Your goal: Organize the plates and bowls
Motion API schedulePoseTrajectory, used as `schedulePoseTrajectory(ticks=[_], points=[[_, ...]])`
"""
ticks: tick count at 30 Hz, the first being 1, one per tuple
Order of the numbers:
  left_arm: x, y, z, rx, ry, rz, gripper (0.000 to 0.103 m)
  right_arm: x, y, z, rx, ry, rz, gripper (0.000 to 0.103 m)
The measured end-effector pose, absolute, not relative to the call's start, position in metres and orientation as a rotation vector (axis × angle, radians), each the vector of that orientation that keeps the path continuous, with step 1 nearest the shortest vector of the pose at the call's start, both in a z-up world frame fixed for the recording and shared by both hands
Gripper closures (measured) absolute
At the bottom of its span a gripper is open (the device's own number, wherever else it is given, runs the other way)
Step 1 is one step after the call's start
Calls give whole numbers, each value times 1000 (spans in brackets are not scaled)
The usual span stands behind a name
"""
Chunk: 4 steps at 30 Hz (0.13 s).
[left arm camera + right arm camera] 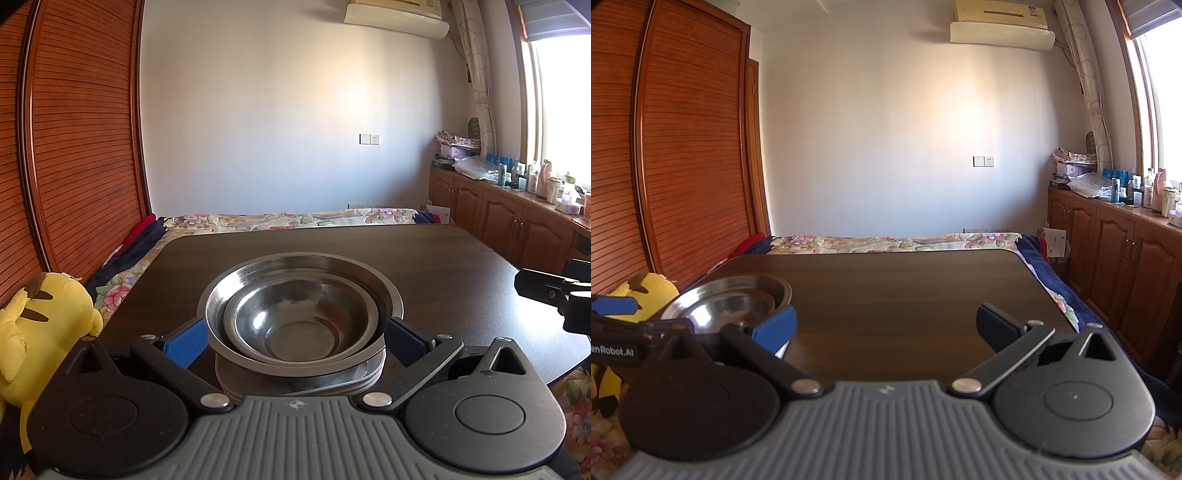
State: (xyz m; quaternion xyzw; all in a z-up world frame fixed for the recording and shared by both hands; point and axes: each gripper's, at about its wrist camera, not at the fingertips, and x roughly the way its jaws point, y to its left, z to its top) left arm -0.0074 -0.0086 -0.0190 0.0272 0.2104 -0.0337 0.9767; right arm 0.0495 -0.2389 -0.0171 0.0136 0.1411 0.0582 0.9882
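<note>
A stack of steel bowls stands on the dark wooden table, a smaller bowl nested in a wider one, with more dishes under them. My left gripper is open, its blue-padded fingers at either side of the stack, close to its walls; contact cannot be told. My right gripper is open and empty over bare table, to the right of the stack. The left gripper's finger shows at the left edge of the right wrist view. The right gripper's tip shows at the right edge of the left wrist view.
A yellow plush toy sits off the table's left edge. A bed with a floral cover lies behind the table. Wooden wardrobe doors stand at the left. Low cabinets with bottles run along the right wall.
</note>
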Motion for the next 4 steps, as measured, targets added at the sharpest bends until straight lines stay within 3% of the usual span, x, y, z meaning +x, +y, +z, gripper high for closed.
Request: schedulePoseTrajectory(ticks=[4], points=[[-7, -9, -19, 55, 425, -68, 0, 49, -239, -17, 26, 283, 115, 0]])
